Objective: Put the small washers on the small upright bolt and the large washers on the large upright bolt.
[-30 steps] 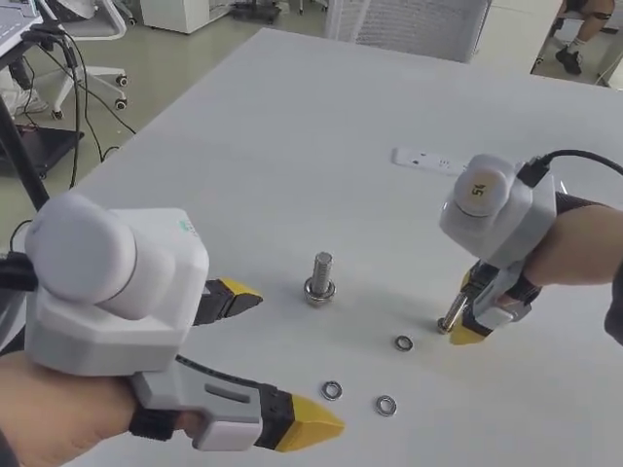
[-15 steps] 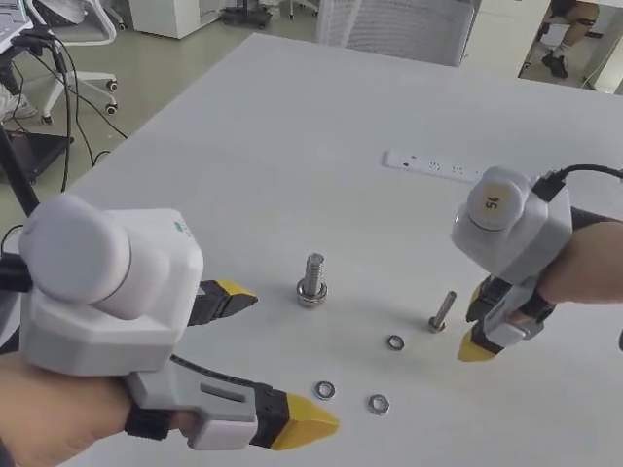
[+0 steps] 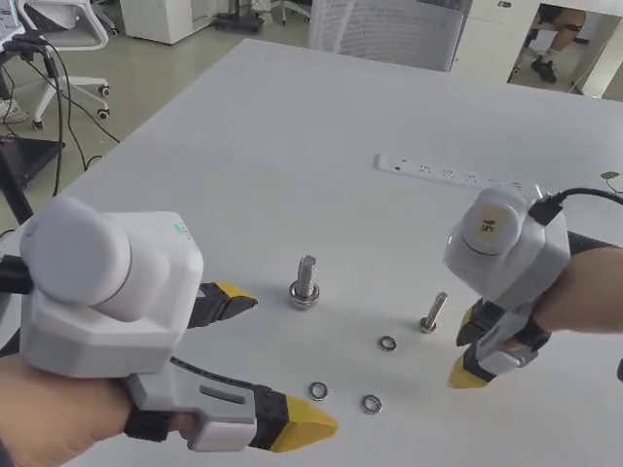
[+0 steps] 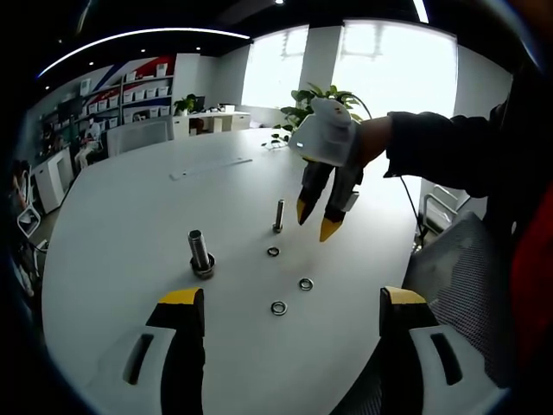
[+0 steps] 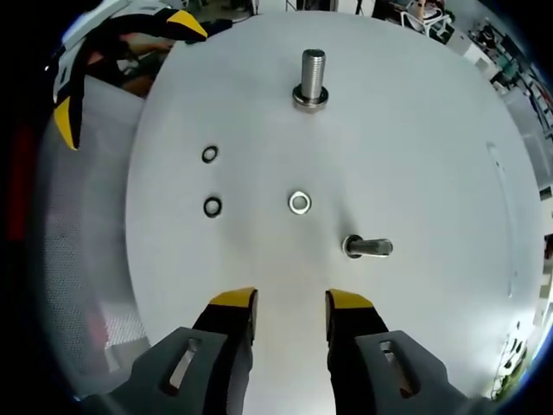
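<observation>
The large bolt (image 3: 305, 282) stands upright mid-table with a washer round its base, also seen as large bolt (image 4: 200, 252) and large bolt (image 5: 311, 78). The small bolt (image 3: 433, 311) stands on its head to the right; small bolt (image 5: 367, 247) lies just ahead of my right gripper (image 5: 291, 303), which is open and holds nothing. Three loose washers lie flat: one washer (image 3: 387, 342) near the small bolt, two more washers (image 3: 318, 391) (image 3: 371, 404) nearer me. My left gripper (image 3: 275, 360) is wide open and low at the front left, short of the washers (image 4: 278, 307).
A white power strip (image 3: 443, 172) lies at the table's far right. The right gripper (image 4: 315, 220) hangs beside the small bolt (image 4: 278, 216). Office chairs and cables stand on the floor beyond the table's left edge (image 3: 127, 136).
My right gripper has left the small bolt and drawn back toward me and to the right; the bolt now stands free. The left gripper has held still.
</observation>
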The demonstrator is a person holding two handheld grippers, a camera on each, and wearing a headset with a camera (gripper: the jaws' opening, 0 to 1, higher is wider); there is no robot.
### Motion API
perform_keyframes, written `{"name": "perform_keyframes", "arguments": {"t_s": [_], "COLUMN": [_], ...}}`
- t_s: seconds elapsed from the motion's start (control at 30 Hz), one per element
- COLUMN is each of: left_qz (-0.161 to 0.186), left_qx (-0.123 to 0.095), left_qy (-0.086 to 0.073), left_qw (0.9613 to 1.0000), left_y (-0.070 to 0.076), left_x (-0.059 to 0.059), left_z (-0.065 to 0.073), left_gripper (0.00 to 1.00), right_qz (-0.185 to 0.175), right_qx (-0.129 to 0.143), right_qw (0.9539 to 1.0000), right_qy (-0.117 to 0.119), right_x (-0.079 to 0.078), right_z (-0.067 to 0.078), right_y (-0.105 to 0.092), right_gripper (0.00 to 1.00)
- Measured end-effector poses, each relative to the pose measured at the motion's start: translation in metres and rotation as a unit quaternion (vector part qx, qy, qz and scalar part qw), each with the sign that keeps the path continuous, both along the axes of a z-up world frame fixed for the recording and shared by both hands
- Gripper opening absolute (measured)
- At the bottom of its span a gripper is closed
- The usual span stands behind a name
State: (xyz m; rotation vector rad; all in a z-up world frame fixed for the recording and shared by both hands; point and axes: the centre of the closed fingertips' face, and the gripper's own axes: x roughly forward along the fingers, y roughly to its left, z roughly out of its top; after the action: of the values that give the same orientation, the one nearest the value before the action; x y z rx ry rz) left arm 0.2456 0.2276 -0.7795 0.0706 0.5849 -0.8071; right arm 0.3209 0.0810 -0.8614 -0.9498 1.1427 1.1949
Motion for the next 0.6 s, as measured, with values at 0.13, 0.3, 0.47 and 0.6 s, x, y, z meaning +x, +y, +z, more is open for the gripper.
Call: {"name": "perform_keyframes", "arguments": {"t_s": [0.13,0.3,0.47,0.6], "left_qz": [-0.002,-0.001,-0.002,-0.001], "left_qx": [0.001,-0.001,-0.002,-0.002], "left_qy": [-0.001,-0.003,-0.004,-0.005], "left_qw": [1.0000,1.0000,1.0000,1.0000], "left_y": [-0.001,-0.001,-0.002,-0.001], "left_x": [-0.001,-0.001,-0.003,-0.003], "left_z": [0.000,0.001,0.001,0.002], "left_gripper": [0.83,0.83,0.83,0.83], "right_qz": [0.005,0.017,0.030,0.037], "right_qx": [0.005,0.010,0.014,0.015], "right_qw": [1.0000,0.9998,0.9995,0.9992], "right_qy": [0.002,0.004,0.002,-0.003], "right_x": [-0.005,-0.009,-0.010,-0.008], "right_z": [0.001,0.002,0.004,0.004], "right_y": [0.006,0.017,0.029,0.037], "right_gripper": [0.33,0.33,0.32,0.32]}}
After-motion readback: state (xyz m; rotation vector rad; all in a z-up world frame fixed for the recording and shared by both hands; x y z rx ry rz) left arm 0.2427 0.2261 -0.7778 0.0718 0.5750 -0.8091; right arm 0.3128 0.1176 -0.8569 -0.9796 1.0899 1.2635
